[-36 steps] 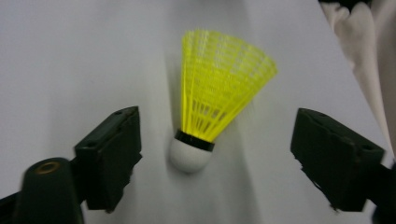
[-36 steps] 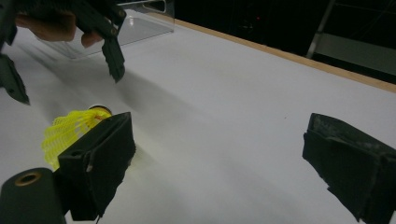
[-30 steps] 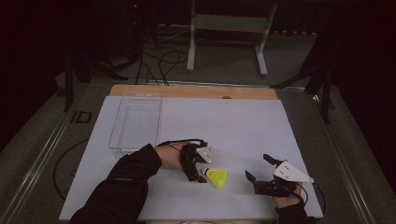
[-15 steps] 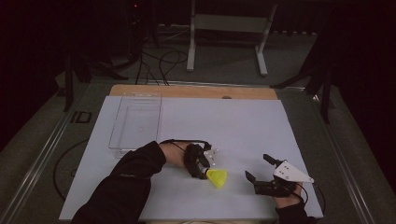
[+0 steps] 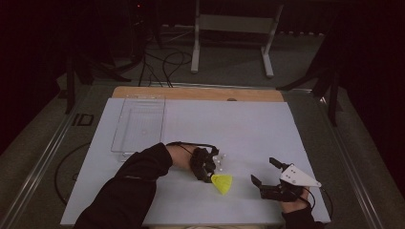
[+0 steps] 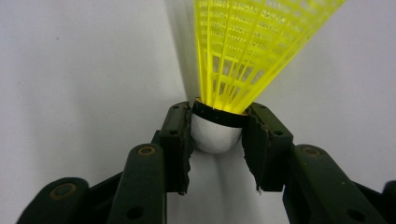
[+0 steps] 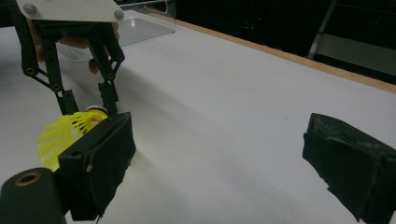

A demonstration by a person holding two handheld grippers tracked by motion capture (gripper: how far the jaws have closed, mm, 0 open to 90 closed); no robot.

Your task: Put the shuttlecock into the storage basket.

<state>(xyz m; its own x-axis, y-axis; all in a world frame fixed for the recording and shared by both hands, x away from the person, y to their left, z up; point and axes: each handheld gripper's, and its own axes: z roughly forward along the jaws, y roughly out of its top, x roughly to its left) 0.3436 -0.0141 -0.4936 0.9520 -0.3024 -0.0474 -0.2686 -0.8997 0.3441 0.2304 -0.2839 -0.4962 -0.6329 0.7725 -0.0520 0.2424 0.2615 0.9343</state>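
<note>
The left gripper (image 6: 217, 140) has just closed its jaws on the white cork of the yellow shuttlecock (image 6: 252, 51), sparing the fragile skirt, near the white board's (image 5: 239, 129) front edge. The right gripper (image 5: 268, 172) waits wide open beside it.

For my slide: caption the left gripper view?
Left hand-held gripper shut on a yellow shuttlecock's white cork.

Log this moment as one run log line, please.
left gripper: jaws just closed, shut on shuttlecock cork | right gripper: open, idle on white table | clear tray: untouched
</note>
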